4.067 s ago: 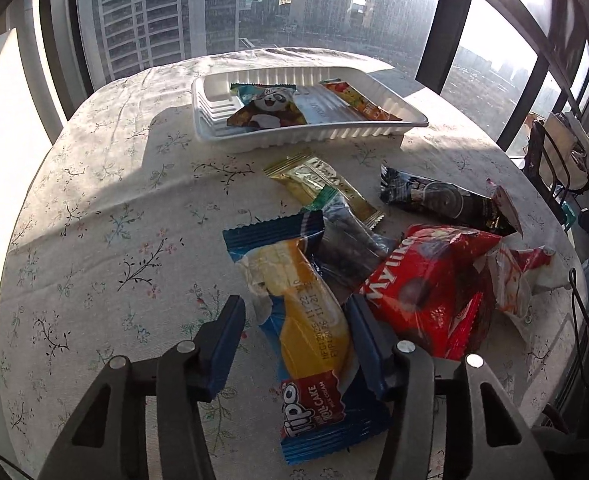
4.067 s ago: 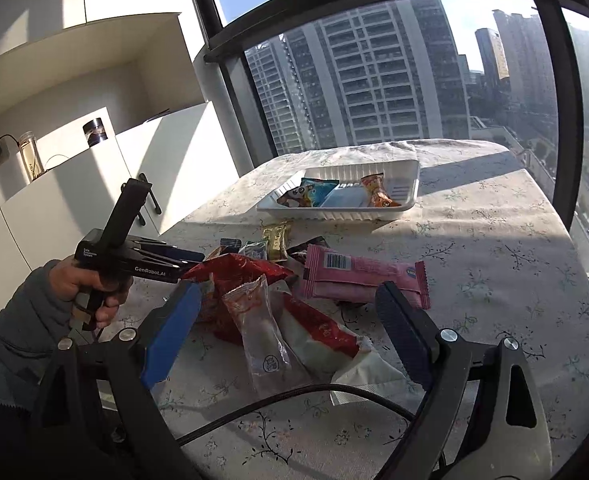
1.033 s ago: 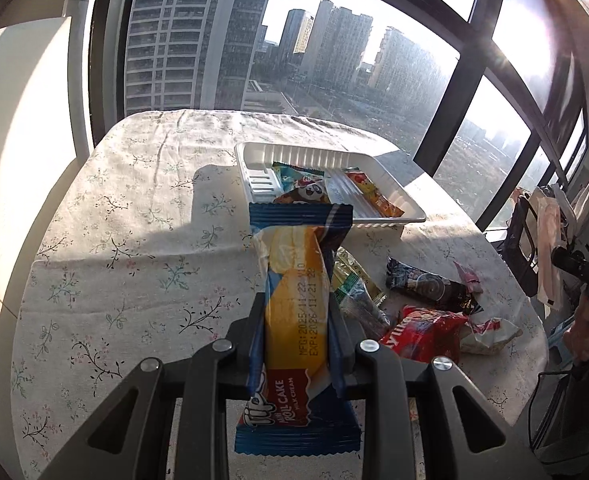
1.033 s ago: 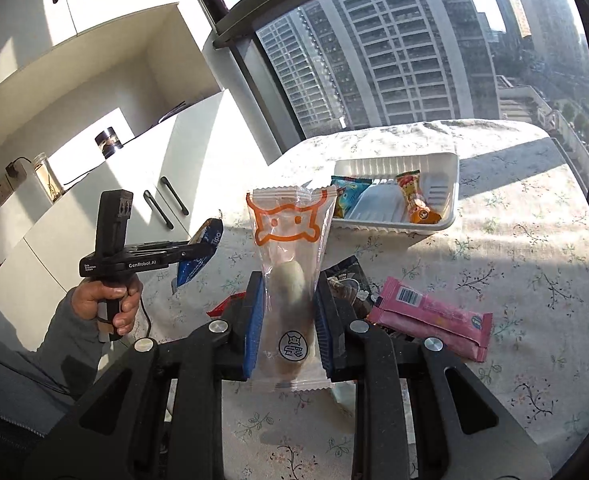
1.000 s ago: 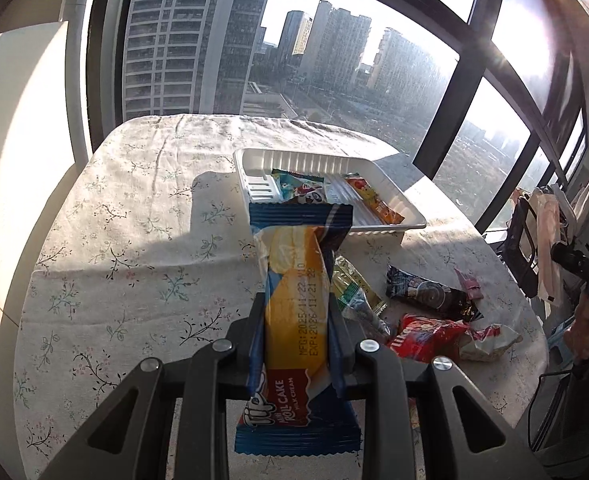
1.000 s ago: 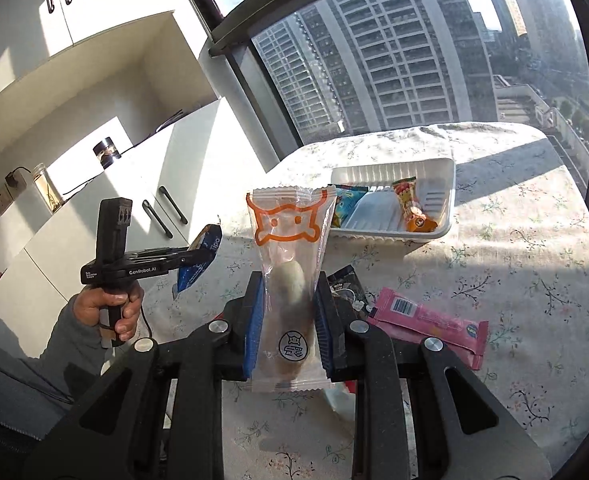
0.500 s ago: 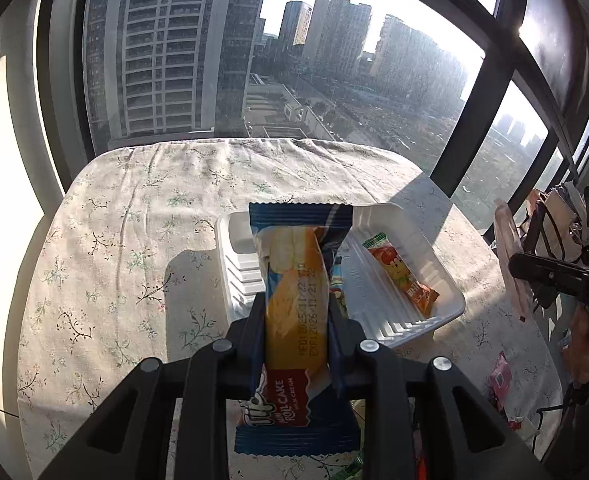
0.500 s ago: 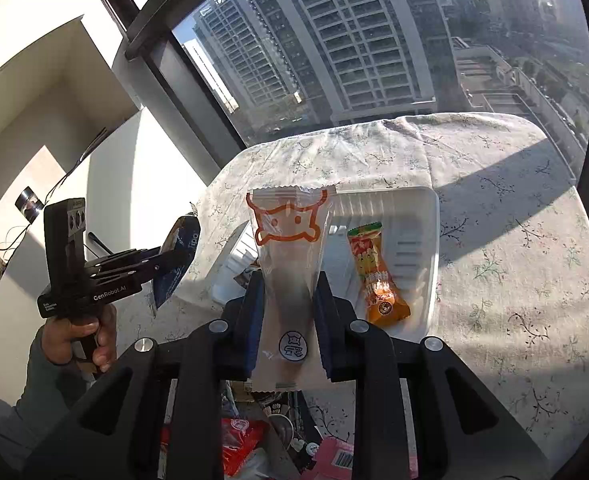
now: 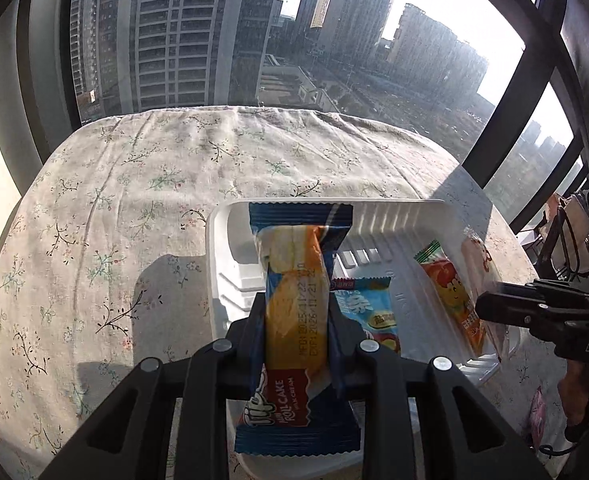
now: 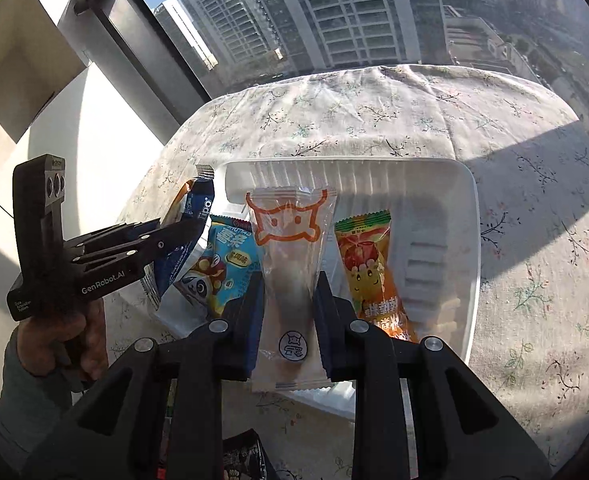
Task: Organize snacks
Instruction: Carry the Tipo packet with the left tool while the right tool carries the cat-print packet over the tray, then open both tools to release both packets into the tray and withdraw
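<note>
1. Left gripper [image 9: 296, 320] angled steeply down over the near-left part of the white tray [image 9: 394, 206], clenched on the blue roll cake pack [image 9: 296, 308], which stands upright between the pads above the tray floor.
2. Right gripper [image 10: 290, 304] likewise tilted down over the tray's near edge, clamped on a clear pouch with an orange cat outline [image 10: 290, 264], held upright.
3. In the right wrist view, a bare hand [image 10: 60, 338] with a grey sleeve wrapped round the left tool's handle, at the tray's left edge.
4. Lying in the tray: a light blue snack bag [image 10: 222, 264] between the 2 held packs, and an orange-and-green snack pack [image 10: 370, 268] just right of the clear pouch; ribbed right part of the tray bare.
5. Floral tablecloth [image 9: 134, 200] under the tray, tall windows and towers beyond.
6. Left wrist view only: a pink wrapper [image 9: 536, 412] on the cloth near the tray's right corner. Right wrist view only: a dark wrapper [image 10: 242, 460] at the bottom edge, below the tray.
</note>
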Available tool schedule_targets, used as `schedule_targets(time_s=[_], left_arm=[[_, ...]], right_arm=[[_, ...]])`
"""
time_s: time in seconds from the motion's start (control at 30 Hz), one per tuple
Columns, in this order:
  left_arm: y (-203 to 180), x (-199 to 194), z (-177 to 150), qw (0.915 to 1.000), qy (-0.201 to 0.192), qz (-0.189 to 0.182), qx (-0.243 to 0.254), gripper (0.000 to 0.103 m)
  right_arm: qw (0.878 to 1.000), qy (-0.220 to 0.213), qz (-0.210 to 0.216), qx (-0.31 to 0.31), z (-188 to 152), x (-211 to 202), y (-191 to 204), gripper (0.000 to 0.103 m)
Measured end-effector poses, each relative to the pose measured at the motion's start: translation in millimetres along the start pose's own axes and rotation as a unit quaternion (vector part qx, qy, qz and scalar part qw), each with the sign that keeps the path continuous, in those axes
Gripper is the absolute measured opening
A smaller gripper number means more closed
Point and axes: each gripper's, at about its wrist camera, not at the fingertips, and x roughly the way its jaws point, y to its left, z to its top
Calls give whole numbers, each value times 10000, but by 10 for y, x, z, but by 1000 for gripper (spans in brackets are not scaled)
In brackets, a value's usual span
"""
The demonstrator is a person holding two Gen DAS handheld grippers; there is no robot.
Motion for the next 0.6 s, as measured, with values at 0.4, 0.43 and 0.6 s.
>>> schedule_targets(time_s=[0.4, 0.43, 0.6], left_arm=[[15, 196, -53, 9999, 109, 11, 0, 30], [21, 200, -57, 9999, 102, 1, -11, 30], [19, 191, -54, 10000, 98, -12, -6, 31]], right_arm=[[9989, 333, -321, -38, -12, 538, -161, 22], [9988, 350, -334, -37, -12, 560, -166, 24], [9983, 378, -425, -142, -36, 611, -159, 25]])
